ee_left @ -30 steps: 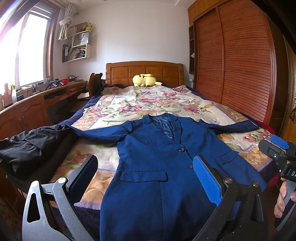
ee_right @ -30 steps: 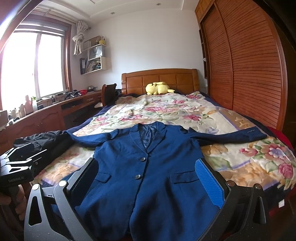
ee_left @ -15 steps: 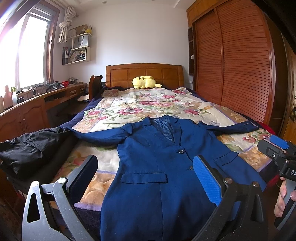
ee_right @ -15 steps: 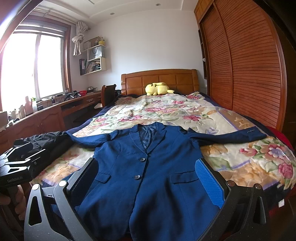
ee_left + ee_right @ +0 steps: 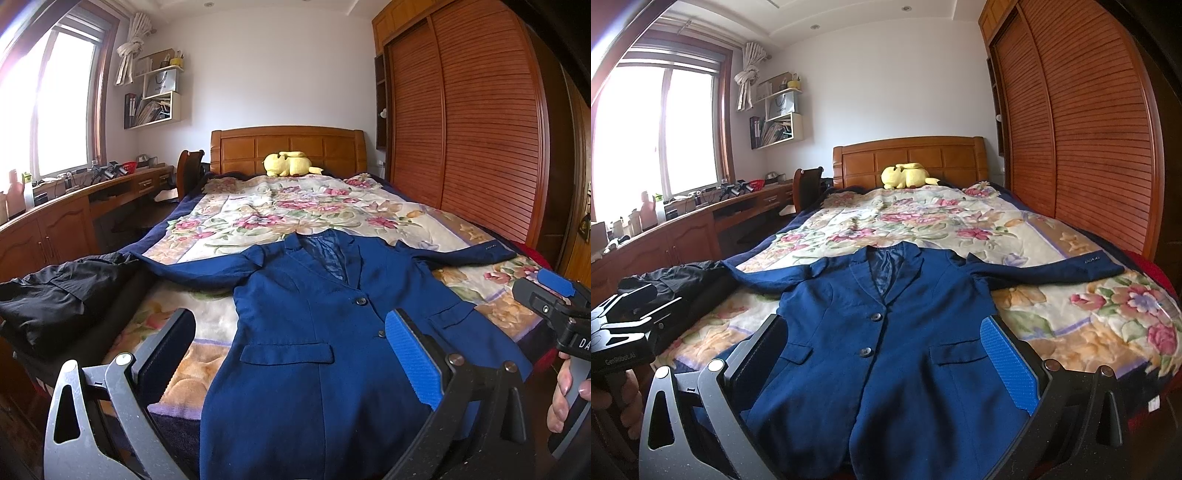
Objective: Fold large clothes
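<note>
We have the jacket (image 5: 317, 332) spread face up on the bed (image 5: 280, 210), buttoned, collar at the far end and hem at the near edge, where it hangs a little over the bed's end. Its long axis runs straight away from us, and the two sleeves lie out flat to left and right, across that axis.

Our left gripper (image 5: 291, 354) hovers above the near left part of the jacket, by the left pocket; its fingers (image 5: 413, 358) stand wide apart and hold nothing. Our right gripper (image 5: 882, 354) hangs over the near right part, fingers (image 5: 1008, 362) just as wide apart and empty, the right pocket close beside the blue pad. Neither touches the cloth, as far as we can tell.

We judge the folding not yet begun. The left sleeve (image 5: 199, 266) reaches toward a black garment (image 5: 62, 295) at the left bed edge and lies far and left of the left gripper; the right sleeve (image 5: 1052, 269) lies far and right of the right gripper. So each hand is the nearer one to its own sleeve, and each must reach forward and outward.
</note>
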The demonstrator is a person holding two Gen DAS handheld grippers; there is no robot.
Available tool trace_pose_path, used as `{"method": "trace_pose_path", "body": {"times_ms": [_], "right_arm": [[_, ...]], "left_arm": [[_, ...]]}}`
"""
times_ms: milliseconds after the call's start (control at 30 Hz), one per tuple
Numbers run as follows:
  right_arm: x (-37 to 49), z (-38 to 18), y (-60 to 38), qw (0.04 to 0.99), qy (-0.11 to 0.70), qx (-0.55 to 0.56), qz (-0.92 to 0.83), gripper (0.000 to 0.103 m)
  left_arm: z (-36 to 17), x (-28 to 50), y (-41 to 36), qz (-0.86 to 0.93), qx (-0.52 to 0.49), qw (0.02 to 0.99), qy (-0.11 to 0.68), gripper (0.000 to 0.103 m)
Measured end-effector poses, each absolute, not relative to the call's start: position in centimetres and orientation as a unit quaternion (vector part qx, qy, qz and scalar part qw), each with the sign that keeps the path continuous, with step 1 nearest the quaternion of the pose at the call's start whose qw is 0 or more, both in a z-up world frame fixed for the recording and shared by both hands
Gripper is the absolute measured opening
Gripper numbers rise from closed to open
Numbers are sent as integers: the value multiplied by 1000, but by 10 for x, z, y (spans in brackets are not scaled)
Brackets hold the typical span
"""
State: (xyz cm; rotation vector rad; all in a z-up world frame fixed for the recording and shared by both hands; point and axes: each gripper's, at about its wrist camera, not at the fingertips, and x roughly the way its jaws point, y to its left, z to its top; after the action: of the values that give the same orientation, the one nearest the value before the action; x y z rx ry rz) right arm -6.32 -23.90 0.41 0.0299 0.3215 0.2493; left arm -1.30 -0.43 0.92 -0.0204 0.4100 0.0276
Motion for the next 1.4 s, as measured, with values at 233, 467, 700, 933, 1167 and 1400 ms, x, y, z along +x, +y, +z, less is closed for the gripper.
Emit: {"method": "trace_pose_path", "body": {"times_ms": [233,467,700,933,1167,1400], "right_arm": [[-63,3,-240,979,159,16,124,103],[-64,3,-240,979,158,17,126,103],[-65,3,-240,978,158,19,135,103],[-50,-4,-233,973,176,9,151,103],[-25,-11,-219,967,193,-9,166,103],[8,-22,-205,959,213,-29,184,103]], "left_arm": [[9,-14,-5,14,-11,979,204,103],[7,-14,-6,14,-11,979,205,103],[3,-12,-3,19,-14,978,207,103],[-13,0,15,26,-21,974,225,103],[-33,16,44,49,-25,969,241,103],[-57,34,76,42,-29,965,258,103]]}}
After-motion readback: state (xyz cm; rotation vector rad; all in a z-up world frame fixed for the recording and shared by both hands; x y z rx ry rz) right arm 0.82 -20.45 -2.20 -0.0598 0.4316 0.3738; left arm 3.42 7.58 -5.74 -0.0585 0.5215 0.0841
